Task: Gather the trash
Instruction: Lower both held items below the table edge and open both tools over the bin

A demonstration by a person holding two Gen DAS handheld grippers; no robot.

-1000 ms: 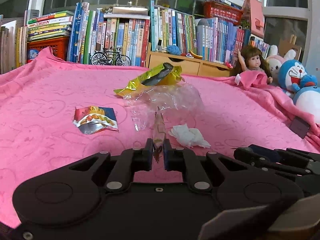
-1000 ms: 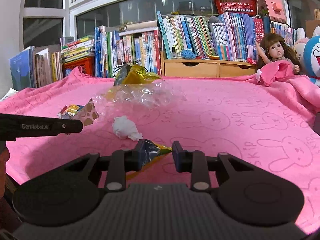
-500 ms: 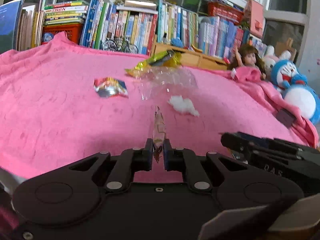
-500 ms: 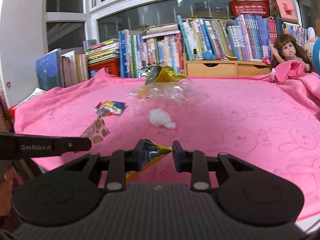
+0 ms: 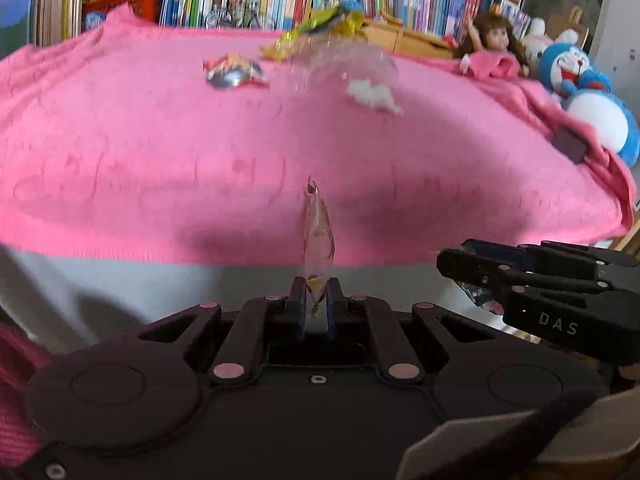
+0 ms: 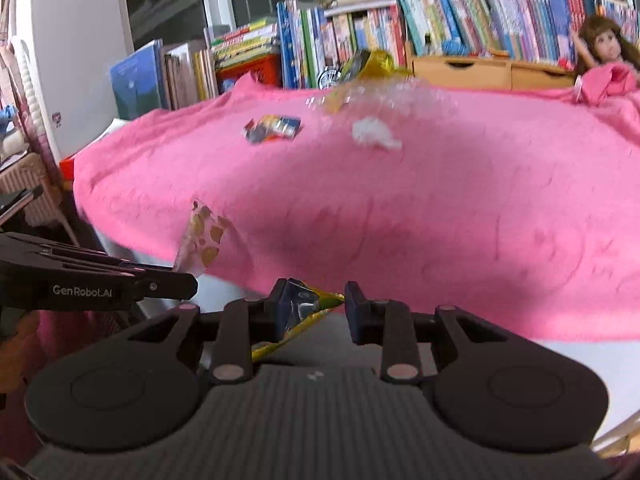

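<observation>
both views have drawn back from the pink blanket [image 5: 160,160]: its near edge, out of sight a second ago, now crosses the frame with pale floor below it.

left wrist view: left gripper [image 5: 315,304] is clamped fully onto a thin spotted wrapper [image 5: 318,236], seen edge-on and standing up past the blanket's near edge. left on the blanket, toward its far side, are a colourful packet [image 5: 234,72], a tissue wad [image 5: 372,94], a clear plastic bag [image 5: 344,58] and a gold wrapper [image 5: 312,30]. risk: the slim wrapper could slide from the pads if swung.

right wrist view: right gripper [image 6: 312,306] pinches a dark-and-yellow snack bag [image 6: 298,316] at one corner, jaws part-way closed; most of it hangs loose below the blanket's edge, so it could slip out before reaching a bin, none of which shows.
</observation>
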